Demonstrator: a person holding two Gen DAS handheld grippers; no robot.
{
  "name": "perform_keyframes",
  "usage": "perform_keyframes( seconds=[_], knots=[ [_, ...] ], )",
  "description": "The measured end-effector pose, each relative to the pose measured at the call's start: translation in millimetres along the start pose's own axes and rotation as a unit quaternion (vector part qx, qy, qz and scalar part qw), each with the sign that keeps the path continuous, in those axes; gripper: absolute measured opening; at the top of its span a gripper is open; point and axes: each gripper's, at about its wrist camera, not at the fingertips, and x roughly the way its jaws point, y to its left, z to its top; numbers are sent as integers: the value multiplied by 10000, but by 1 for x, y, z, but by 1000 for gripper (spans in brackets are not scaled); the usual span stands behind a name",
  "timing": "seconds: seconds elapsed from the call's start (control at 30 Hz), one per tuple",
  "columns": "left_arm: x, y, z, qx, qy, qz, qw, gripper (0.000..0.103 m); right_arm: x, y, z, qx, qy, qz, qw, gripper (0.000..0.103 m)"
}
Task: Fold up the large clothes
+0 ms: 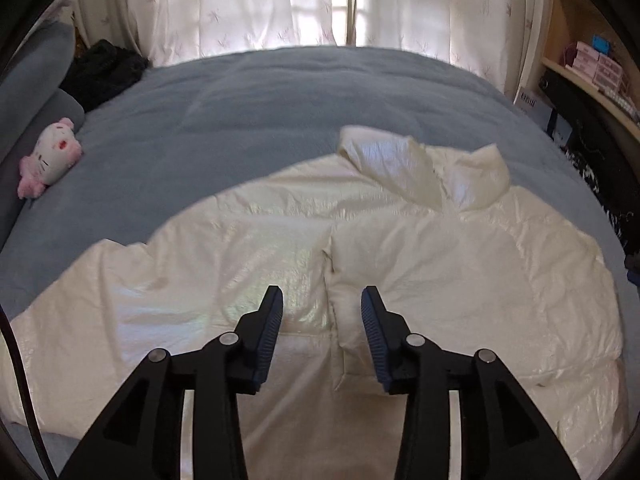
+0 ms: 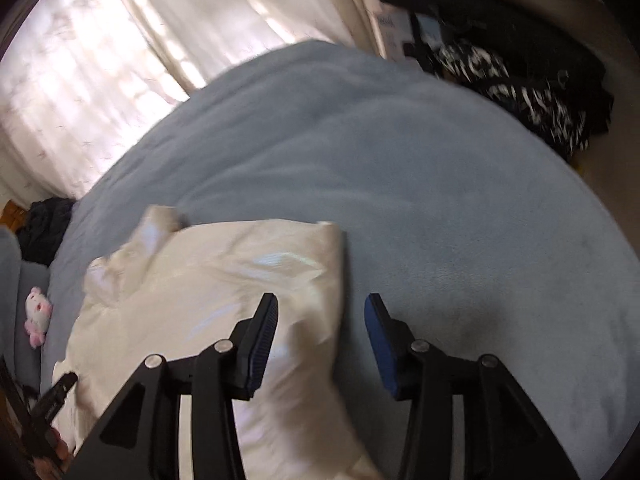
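Both my jaws stand wide open, holding nothing. My left gripper (image 1: 322, 300) hovers over the glossy cream puffer jacket (image 1: 400, 248), its centre seam between the fingertips. My right gripper (image 2: 322, 306) straddles the jacket's right edge; I should pinch it squarely, then fold across the grey-blue bed (image 1: 240, 120).

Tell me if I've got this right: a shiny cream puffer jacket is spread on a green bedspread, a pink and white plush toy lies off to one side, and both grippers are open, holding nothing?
Nearly. The bedspread is grey-blue, not green, as the left wrist view shows. The rest holds: the cream puffer jacket is spread on it, the plush toy lies off to the side, and the left gripper and right gripper are open and empty.
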Motion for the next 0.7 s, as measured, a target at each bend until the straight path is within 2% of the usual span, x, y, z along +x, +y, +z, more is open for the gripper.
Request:
perform_keyframes(
  seconds=[0.1,0.23,0.33,0.4,0.5,0.6,0.7],
  knots=[
    [-14,-1,7,-57,-142,-111,9998,39,-13,30,-15,-329,16,268,9991,45],
    [-9,-24,10,-106,-16,-312,9995,39,1,89,-36,-683,397,798,9937,45],
    [11,-52,8,-45,147,-340,9993,39,22,132,-60,-1240,587,738,9878,45],
    [29,-70,1,55,246,-259,9993,39,38,147,-74,-1470,747,668,9841,45],
    [59,-85,-18,83,567,40,9983,39,52,149,-89,-1769,702,316,9812,45],
    [58,-89,-27,269,413,178,9986,41,46,126,-88,-1808,532,185,9819,43],
    [58,-78,-30,318,423,200,9984,41,33,92,-79,-1783,152,-374,9831,43]
  ],
)
